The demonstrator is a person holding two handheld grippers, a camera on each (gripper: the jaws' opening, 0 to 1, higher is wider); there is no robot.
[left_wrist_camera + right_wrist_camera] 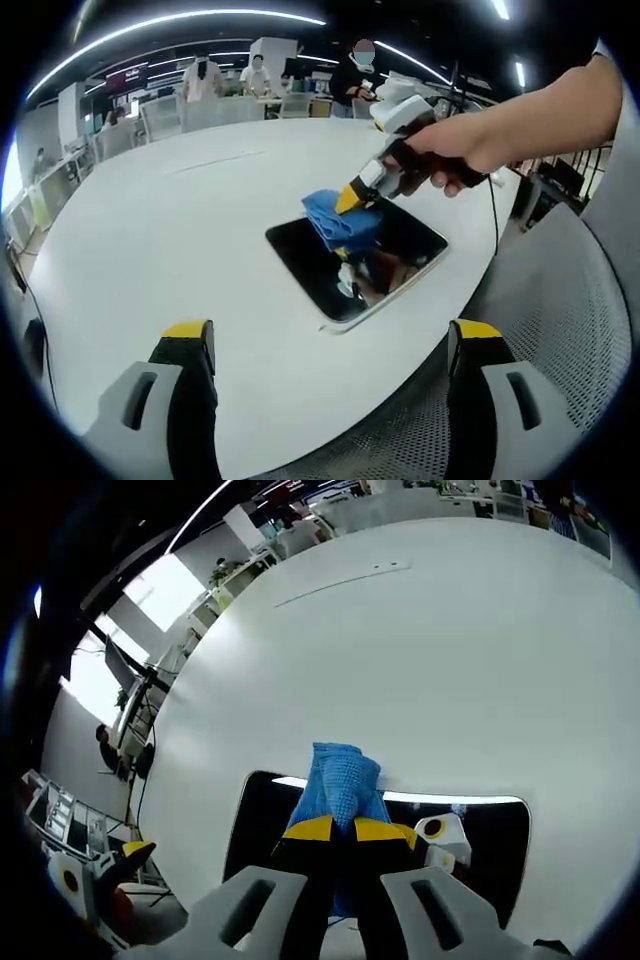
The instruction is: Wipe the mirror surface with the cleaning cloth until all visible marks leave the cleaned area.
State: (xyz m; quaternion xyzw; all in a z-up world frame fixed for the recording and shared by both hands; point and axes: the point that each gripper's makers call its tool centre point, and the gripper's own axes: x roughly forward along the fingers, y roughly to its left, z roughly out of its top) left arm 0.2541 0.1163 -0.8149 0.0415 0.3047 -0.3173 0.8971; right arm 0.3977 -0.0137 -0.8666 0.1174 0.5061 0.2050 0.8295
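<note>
Basically the mirror (385, 262) lies flat near the rounded edge of the white table (180, 230), dark glass up, so it can be wiped from above without being held. The blue cleaning cloth (340, 222) sits on its far-left part in the left gripper view; in the right gripper view the cloth (338, 780) drapes over the mirror's (495, 850) far edge onto the table (420, 650).

The right tool (333, 830) has its yellow-tipped jaws pressed together on the cloth, bunching it. That pinch probably keeps the cloth from slipping while it is dragged over the glass. From the left gripper view the same right tool (362, 195) comes in from the right, angled down at the mirror, with the person's hand (470, 150) wrapped around its handle to press the cloth down.

The left tool (330, 345) hangs back over the near table edge, jaws spread wide and holding nothing, well apart from the mirror. Likely it is parked there to watch and stay out of the wiping path.

Marks on the glass are too hard to tell apart from reflections. A mesh chair (560, 330) stands just beside the table edge, and people (258, 75) stand far behind.
</note>
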